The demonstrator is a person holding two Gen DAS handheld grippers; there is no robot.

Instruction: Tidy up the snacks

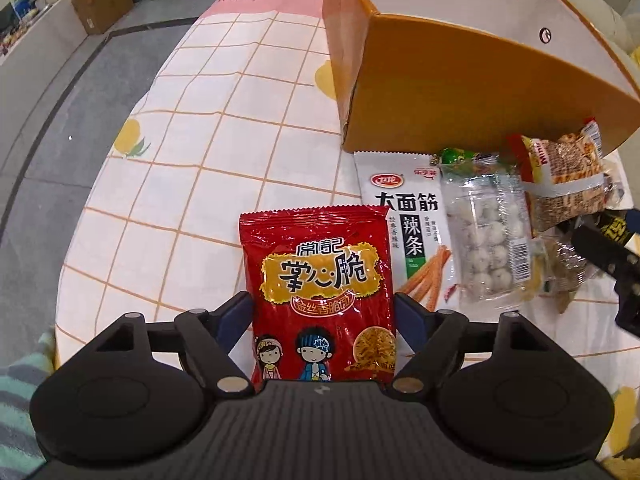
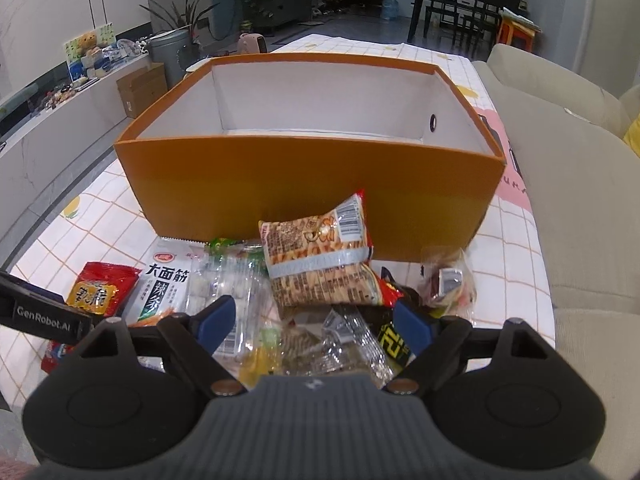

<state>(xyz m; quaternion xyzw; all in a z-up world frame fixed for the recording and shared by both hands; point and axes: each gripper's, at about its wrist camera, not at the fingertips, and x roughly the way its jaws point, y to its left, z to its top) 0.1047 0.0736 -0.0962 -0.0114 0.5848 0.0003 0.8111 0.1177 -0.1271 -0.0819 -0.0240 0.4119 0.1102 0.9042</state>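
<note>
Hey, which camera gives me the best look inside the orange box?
The right wrist view. It looks down over the near wall of the orange box and shows its white interior, with no snacks visible inside. The left wrist view catches only the box's outer corner and a strip of inner wall, beyond the red snack bag between the left gripper's fingers.

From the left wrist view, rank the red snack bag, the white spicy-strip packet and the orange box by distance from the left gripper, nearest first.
1. Red snack bag: between the left gripper fingers.
2. White spicy-strip packet: just ahead, to the right.
3. Orange box: farthest, behind the packets, on the right.
</note>
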